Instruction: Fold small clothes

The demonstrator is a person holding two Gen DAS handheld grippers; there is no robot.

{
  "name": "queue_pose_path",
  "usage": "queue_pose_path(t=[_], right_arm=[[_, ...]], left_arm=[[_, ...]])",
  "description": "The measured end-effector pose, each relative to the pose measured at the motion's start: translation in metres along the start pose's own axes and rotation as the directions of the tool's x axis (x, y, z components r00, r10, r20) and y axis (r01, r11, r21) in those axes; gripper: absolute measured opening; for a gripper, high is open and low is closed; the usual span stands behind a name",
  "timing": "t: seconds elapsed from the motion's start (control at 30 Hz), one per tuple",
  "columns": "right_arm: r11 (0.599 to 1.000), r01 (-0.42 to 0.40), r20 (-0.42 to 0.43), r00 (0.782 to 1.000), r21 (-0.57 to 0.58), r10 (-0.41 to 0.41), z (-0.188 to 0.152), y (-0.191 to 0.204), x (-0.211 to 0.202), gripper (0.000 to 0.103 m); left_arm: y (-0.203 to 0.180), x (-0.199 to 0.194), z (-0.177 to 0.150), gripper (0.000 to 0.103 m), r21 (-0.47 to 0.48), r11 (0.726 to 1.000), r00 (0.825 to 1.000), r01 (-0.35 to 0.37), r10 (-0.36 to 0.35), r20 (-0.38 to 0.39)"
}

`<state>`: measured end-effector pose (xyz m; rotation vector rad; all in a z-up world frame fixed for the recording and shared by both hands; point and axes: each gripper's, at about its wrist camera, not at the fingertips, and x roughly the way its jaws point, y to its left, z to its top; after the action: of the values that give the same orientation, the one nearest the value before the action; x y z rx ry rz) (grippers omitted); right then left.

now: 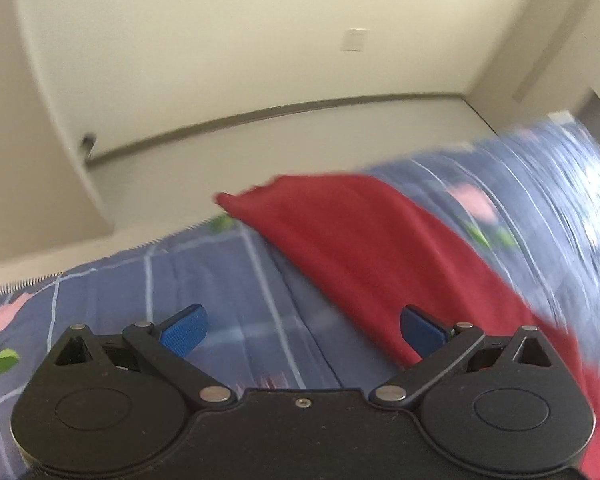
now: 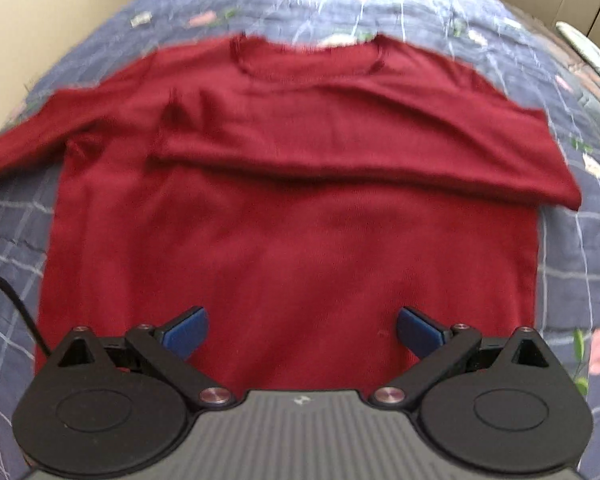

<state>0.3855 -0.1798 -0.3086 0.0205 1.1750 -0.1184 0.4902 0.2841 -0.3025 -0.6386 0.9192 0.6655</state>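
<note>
The red shirt point(image 2: 292, 208) lay flat on the bed point(image 2: 580, 264), one sleeve point(image 2: 380, 152) folded across. Both grippers' fingers point(image 2: 188, 332) stood wide open, holding nothing, ready to grab the 9 o'clock sleeve.

Soft, even daylight (perhaps a window); motion-blurred, edges fisheye-bent.

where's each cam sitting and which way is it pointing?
Left wrist: on the left tool, tilted down over the bed's edge; sees quilt, a sleeve of the red sweater, floor and wall beyond. Own body: open blue fingers with nothing between them.
Right wrist: on the right tool, looking down from the hem toward the collar of the sweater, one sleeve folded across the chest. Own body: open fingers; a black cable at left.
Shared: the sweater and the quilt.
</note>
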Motion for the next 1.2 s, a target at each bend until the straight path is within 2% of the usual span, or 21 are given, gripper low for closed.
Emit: queue_pose_path(t=[0.07,0.13,0.27,0.43,0.5,0.63,0.7,0.8,0.83,0.9,0.97,1.03,1.13,1.2], right_arm=[[1.0,0.02,-0.027,0.999,-0.011,-0.02,-0.005,0.003,0.005,0.103],[0.999,0.03,-0.017,0.999,-0.013,-0.03,-0.008,0.005,0.004,0.103],[0.999,0.035,0.004,0.999,-0.013,-0.035,-0.016,0.006,0.004,0.103],[0.999,0.046,0.045,0.998,-0.013,-0.045,-0.023,0.008,0.001,0.103],[0.999,0.046,0.052,0.998,-0.01,-0.045,-0.024,0.009,0.0,0.103],[0.999,0.045,0.049,0.998,-0.006,-0.045,-0.022,0.008,-0.001,0.103],[0.999,0.047,0.055,0.997,-0.003,-0.047,-0.023,0.008,-0.001,0.103],[0.999,0.047,0.06,0.997,0.002,-0.047,-0.024,0.006,-0.001,0.103],[0.999,0.049,0.058,0.997,0.004,-0.049,-0.024,0.006,-0.001,0.103],[0.999,0.048,0.057,0.997,0.006,-0.048,-0.024,0.006,-0.002,0.103],[0.999,0.046,0.056,0.997,0.01,-0.046,-0.024,0.005,-0.002,0.103],[0.999,0.043,0.054,0.998,0.015,-0.044,-0.024,0.004,-0.003,0.103],[0.999,0.033,0.053,0.998,0.033,-0.034,-0.023,0.001,-0.006,0.103],[0.998,0.029,0.075,0.997,0.064,-0.033,-0.022,-0.004,-0.011,0.103]], left_arm=[[0.009,0.01,0.014,0.102,-0.083,0.996,0.999,-0.033,0.033,0.0],[0.015,0.017,0.023,0.102,-0.14,0.988,0.998,-0.058,0.06,0.005],[0.016,0.022,0.03,0.094,-0.213,0.975,0.998,-0.058,0.062,0.01],[0.003,0.021,0.028,0.074,-0.189,0.98,0.997,-0.054,0.065,0.05],[0.002,0.022,0.027,0.06,-0.184,0.981,0.996,-0.055,0.066,0.058],[0.002,0.025,0.029,0.043,-0.191,0.98,0.994,-0.061,0.076,0.073],[-0.001,0.024,0.03,0.024,-0.171,0.982,0.992,-0.081,0.096,0.083],[-0.009,0.023,0.032,0.007,-0.111,0.989,0.989,-0.095,0.107,0.104],[-0.012,0.021,0.032,0.002,-0.091,0.991,0.987,-0.093,0.104,0.12],[-0.017,0.016,0.031,0.001,-0.061,0.994,0.983,-0.086,0.095,0.154],[-0.024,0.005,0.029,0.001,-0.028,0.996,0.973,-0.081,0.085,0.213],[-0.037,-0.011,0.026,0.0,0.033,0.996,0.954,-0.087,0.073,0.292],[-0.063,-0.043,0.018,0.0,0.177,0.984,0.908,-0.036,-0.042,0.417],[-0.082,-0.067,0.01,0.0,0.28,0.96,0.871,0.022,-0.156,0.467]])
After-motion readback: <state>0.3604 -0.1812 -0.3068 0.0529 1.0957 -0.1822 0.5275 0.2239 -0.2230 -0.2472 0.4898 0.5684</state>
